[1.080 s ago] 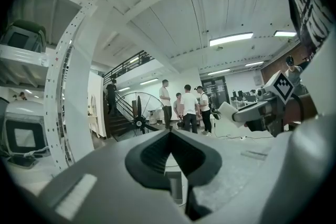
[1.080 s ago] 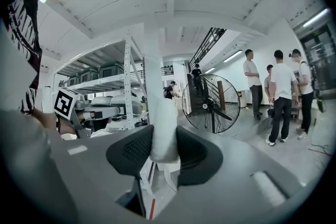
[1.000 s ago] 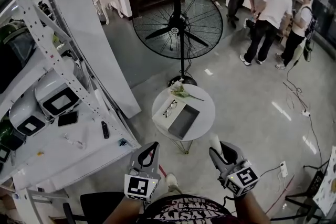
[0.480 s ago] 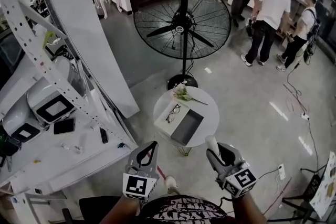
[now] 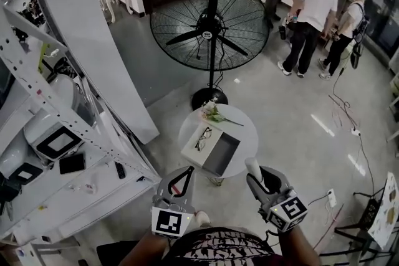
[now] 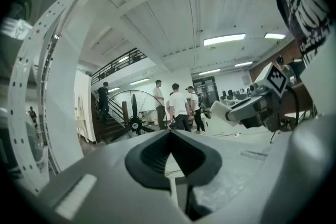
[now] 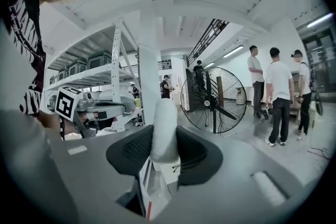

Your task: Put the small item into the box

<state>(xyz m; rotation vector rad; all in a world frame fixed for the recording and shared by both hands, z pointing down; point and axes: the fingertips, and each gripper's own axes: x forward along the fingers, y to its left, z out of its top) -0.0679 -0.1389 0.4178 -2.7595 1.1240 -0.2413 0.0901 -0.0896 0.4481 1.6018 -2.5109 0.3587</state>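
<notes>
My right gripper (image 5: 255,172) is shut on a small white cylindrical item (image 5: 253,166), which stands up between its dark pads (image 7: 195,153). In the right gripper view the item (image 7: 165,129) fills the gap between the jaws. My left gripper (image 5: 186,174) is shut with nothing in it, its jaws meeting in a point (image 6: 169,135). Ahead and below, on a small round white table (image 5: 250,128), lies the open box (image 5: 222,154). Its pale lid (image 5: 192,149) beside it carries a pair of glasses (image 5: 201,138). Both grippers hang short of the table, apart from it.
A sprig of flowers (image 5: 212,113) lies at the table's far side. A big standing fan (image 5: 209,23) is behind the table. Metal shelving (image 5: 68,162) with helmets and small devices runs along the left. Several people (image 5: 308,9) stand at the back right. Cables (image 5: 341,115) trail over the floor.
The head view has drifted: the shelving slid left and the fan and people sit a little higher. Both grippers keep their places and the right keeps its hold on the item.
</notes>
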